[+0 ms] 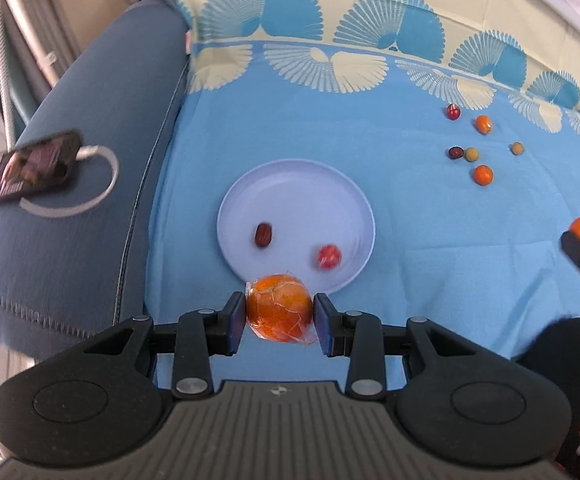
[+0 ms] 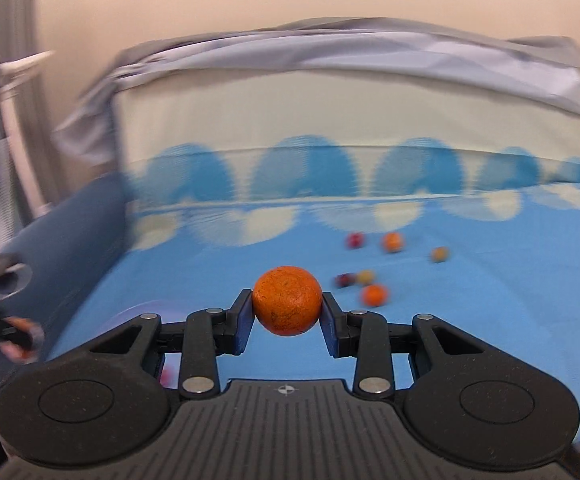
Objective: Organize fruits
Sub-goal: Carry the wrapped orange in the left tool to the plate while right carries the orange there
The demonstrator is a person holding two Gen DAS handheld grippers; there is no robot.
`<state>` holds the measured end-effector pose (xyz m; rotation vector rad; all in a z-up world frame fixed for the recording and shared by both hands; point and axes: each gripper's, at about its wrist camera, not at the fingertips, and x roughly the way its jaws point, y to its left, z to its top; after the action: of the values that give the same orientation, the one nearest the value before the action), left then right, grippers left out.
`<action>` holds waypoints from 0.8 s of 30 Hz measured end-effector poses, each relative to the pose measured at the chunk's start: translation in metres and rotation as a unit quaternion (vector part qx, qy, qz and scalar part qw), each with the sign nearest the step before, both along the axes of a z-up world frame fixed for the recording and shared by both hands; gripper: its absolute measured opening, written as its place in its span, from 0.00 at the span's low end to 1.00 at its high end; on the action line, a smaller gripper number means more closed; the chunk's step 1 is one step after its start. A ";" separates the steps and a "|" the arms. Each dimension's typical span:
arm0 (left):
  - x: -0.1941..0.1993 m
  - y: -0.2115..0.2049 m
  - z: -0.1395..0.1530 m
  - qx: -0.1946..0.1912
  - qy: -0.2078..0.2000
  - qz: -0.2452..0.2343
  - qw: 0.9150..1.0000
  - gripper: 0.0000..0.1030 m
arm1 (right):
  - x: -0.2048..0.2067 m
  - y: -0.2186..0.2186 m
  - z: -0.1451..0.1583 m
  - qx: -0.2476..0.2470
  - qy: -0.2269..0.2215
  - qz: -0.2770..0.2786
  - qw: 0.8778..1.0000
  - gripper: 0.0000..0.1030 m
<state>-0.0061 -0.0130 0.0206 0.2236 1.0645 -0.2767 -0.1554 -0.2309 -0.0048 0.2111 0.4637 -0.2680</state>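
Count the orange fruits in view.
4: a plastic-wrapped orange in the left gripper, a bare orange in the right gripper, two small ones loose on the blue cloth.

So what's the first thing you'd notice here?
Two big oranges held up in the fingers: a plastic-wrapped orange in the left gripper near the pale plate's edge, and a bare orange in the right gripper. Small fruits lie scattered on the blue cloth beyond.
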 end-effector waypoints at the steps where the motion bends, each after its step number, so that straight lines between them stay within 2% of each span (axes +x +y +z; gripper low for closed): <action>1: -0.005 0.007 -0.001 -0.005 0.000 0.004 1.000 0.39 | -0.003 0.010 0.002 0.006 0.001 0.017 1.000 0.36; 5: -0.017 0.031 -0.012 -0.018 0.010 0.021 1.000 0.39 | -0.005 0.042 0.007 0.007 0.017 0.063 0.998 0.36; 8: -0.021 0.043 -0.016 -0.015 0.002 0.025 1.000 0.39 | -0.006 0.061 0.010 -0.006 0.028 0.080 0.996 0.36; 16: -0.022 0.062 -0.014 -0.040 -0.021 0.028 0.999 0.39 | -0.004 0.090 0.011 -0.033 0.052 0.094 0.994 0.36; 24: -0.019 0.072 -0.017 -0.053 -0.020 0.036 0.998 0.39 | 0.005 0.096 0.010 -0.045 0.068 0.099 0.992 0.36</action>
<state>-0.0254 0.0595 0.0039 0.0942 1.0134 -0.2624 -0.1505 -0.1345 0.0051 0.0578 0.6027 -0.1091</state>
